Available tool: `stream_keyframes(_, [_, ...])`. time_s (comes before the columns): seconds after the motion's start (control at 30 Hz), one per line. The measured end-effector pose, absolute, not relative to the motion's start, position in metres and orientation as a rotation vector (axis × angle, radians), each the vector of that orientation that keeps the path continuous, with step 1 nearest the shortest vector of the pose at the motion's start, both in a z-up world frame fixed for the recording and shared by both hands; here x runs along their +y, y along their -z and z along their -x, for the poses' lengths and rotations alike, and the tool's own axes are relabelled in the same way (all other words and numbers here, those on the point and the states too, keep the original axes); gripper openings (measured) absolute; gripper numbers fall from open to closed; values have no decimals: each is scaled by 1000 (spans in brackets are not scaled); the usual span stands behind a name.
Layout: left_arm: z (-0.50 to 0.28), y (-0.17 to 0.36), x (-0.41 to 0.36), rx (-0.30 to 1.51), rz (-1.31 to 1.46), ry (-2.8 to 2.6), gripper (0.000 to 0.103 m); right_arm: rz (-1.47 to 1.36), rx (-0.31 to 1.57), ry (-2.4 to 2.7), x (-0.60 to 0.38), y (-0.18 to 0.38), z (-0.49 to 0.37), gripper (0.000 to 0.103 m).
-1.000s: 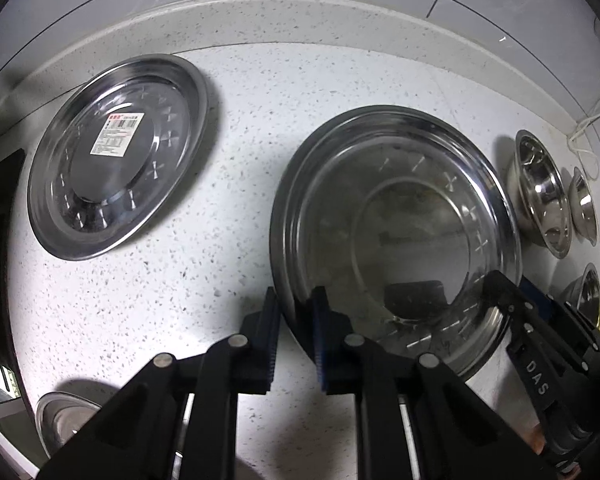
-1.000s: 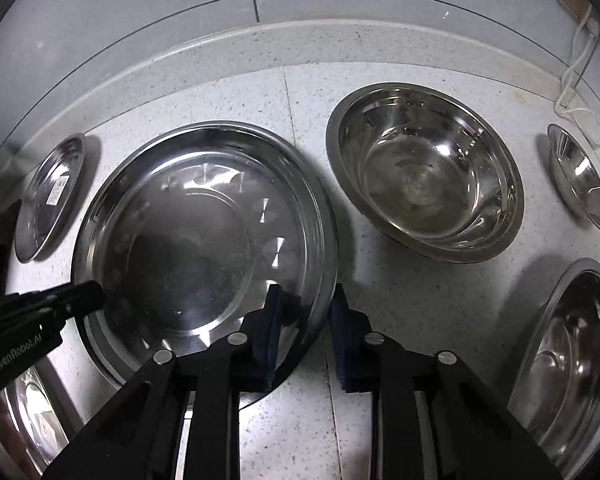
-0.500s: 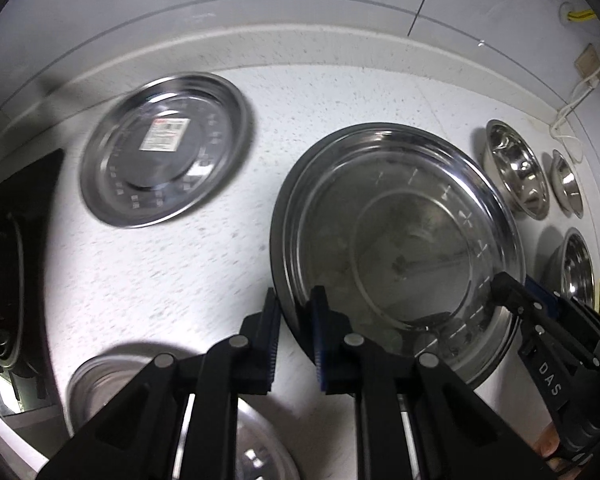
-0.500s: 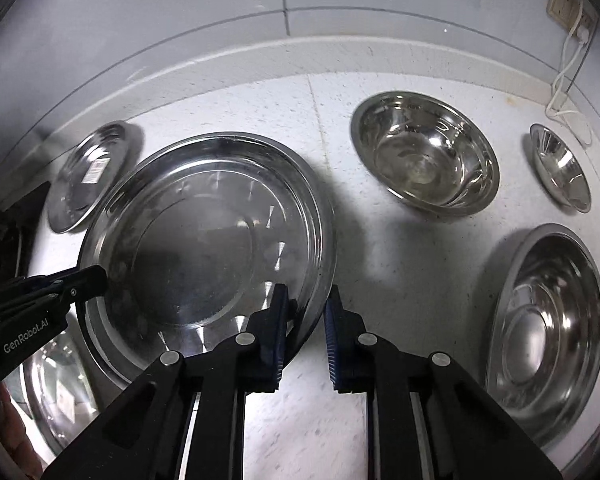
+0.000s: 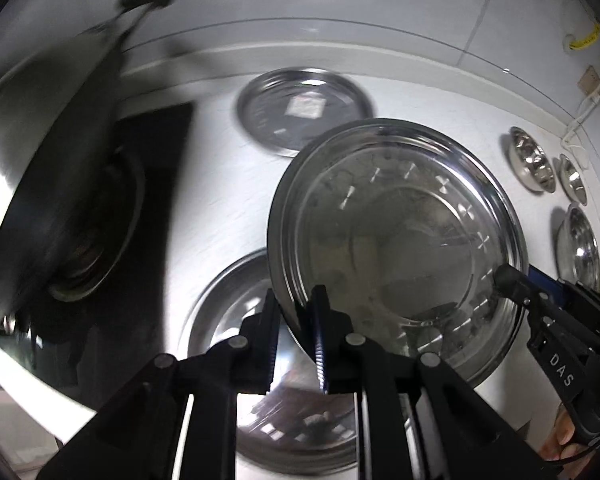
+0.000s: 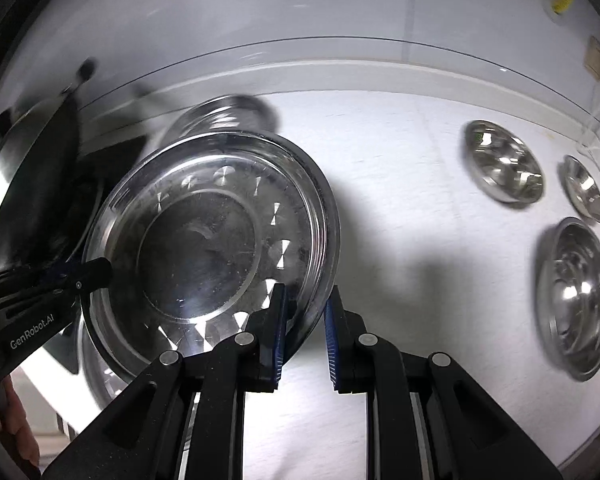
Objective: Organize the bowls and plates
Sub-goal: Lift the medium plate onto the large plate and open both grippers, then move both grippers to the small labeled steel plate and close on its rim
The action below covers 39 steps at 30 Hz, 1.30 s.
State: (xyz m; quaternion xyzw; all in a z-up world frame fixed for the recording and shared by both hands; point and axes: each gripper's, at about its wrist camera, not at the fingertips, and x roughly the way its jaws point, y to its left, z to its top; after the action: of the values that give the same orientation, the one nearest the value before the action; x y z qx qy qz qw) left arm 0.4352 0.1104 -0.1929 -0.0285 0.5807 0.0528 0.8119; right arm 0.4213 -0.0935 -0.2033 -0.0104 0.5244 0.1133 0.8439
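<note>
A large steel plate (image 5: 400, 236) is held in the air between both grippers, tilted above the counter. My left gripper (image 5: 296, 320) is shut on its left rim. My right gripper (image 6: 304, 320) is shut on its right rim, seen in the right wrist view (image 6: 204, 240). Below it lies another large steel plate (image 5: 228, 312). A smaller plate with a white label (image 5: 304, 110) lies further back on the counter.
A dark wok (image 5: 52, 184) sits on a black stove at the left. Three steel bowls (image 6: 504, 160) (image 6: 584, 188) (image 6: 572, 296) lie on the white counter at the right. A tiled wall with a socket and cable stands behind.
Both grippers have lifted the large plate off the counter and carried it left, over the other large plate. The wok and stove have come into view.
</note>
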Motion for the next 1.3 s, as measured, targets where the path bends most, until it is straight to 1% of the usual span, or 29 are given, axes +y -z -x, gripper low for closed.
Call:
stream_keyframes(0.3, [-396,203,154,1260,69,-149,16,96,1124,-301,-40,214,-393,16])
stream_keyframes(0.8, [-388,246,166,1342,84,-151,17,128,1219,-302,-21,255,-381,16])
stream_keyframes(0.87, [-389,246,166,1341,96,-152,18,112,1237,-298,-22,260,-383,19])
stream_keyframes(0.9, [-388,246,165,1338,90,-160,18,96,1243,-304,-23,261,-383,22])
stream_keyframes(0.93, [-386,244,163,1335,77,-172,18,81,1245,-319,-24,260,-383,32])
stream_keyframes(0.97, [-386,241,162,1334,58,-184,20,62,1244,-346,-25,257,-383,56])
stream_keyframes(1.0, [-385,238,161,1330,57,-177,21,67,1230,-352,-23,254,-382,73])
stream_keyframes(1.03, [-384,234,161,1327,59,-172,22,94,1205,-332,-22,249,-380,95])
stream_keyframes(1.07, [-384,230,161,1321,62,-167,23,119,1168,-322,-22,242,-378,98])
stream_keyframes(1.17, [-385,217,159,1299,57,-156,29,145,1128,-307,-29,226,-380,98])
stream_keyframes(1.23, [-387,209,156,1280,59,-136,30,113,1111,-283,-41,216,-385,99])
stream_keyframes(1.3, [-392,199,150,1259,41,-117,36,82,1099,-262,-53,209,-392,99])
